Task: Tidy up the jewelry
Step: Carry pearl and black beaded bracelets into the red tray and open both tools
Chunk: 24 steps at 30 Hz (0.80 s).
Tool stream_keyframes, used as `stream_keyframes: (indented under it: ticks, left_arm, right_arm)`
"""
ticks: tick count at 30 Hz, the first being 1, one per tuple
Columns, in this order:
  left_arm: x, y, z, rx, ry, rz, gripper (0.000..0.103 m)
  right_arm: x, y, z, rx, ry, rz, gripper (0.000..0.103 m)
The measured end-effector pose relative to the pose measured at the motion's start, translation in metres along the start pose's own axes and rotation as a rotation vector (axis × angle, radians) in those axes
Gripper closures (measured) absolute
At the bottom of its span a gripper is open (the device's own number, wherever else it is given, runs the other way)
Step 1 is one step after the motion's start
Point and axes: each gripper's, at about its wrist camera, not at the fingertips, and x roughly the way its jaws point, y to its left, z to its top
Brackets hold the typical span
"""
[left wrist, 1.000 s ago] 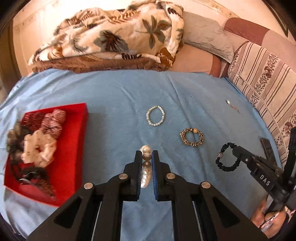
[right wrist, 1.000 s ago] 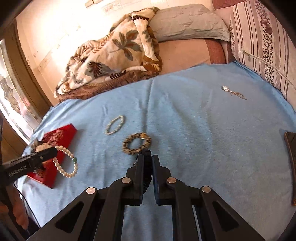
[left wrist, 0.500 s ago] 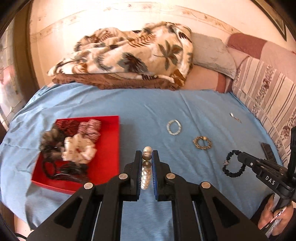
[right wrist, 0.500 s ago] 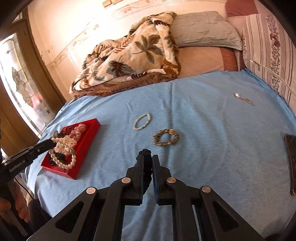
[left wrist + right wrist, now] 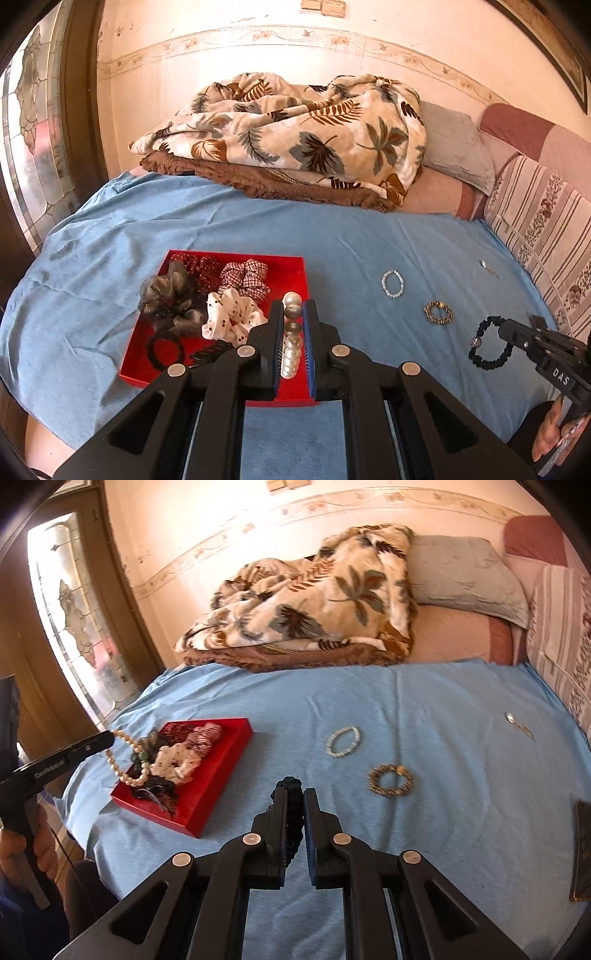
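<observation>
My left gripper is shut on a white pearl bracelet, held above the red tray; from the right wrist view that bracelet dangles from the left gripper over the tray. A black beaded bracelet is pinched in my shut right gripper; in the left wrist view it hangs from the right gripper above the blue sheet. A pale bead bracelet and a gold-brown bracelet lie on the sheet, seen again as the pale bracelet and gold-brown bracelet.
The tray holds several fabric scrunchies and black hair ties. A small silver pendant lies at the sheet's right. A leaf-print blanket and pillows fill the bed's far side. A dark flat object lies at the right edge.
Both grippers rose and pulled back with their bracelets. The left one swung left, so the red tray now lies under its pearl bracelet. The bracelets on the sheet look farther away.
</observation>
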Motion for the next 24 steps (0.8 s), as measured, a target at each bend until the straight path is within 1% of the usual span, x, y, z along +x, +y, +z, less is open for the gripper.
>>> stream_keyframes:
  ticks: [8, 14, 17, 24]
  left_arm:
    - [0.015, 0.008, 0.006, -0.040, 0.026, -0.072, 0.093]
    - [0.041, 0.018, 0.010, -0.100, 0.067, -0.135, 0.093]
    - [0.051, 0.017, 0.011, -0.092, 0.072, -0.123, 0.093]
    - [0.072, 0.005, 0.013, -0.007, 0.058, -0.051, 0.093]
  right_arm:
    - [0.006, 0.029, 0.008, -0.043, 0.009, 0.031, 0.094]
    - [0.013, 0.040, 0.015, -0.044, 0.022, 0.045, 0.094]
    - [0.018, 0.043, 0.018, -0.045, 0.030, 0.042, 0.094]
    - [0.035, 0.046, 0.022, -0.047, 0.067, 0.023, 0.094]
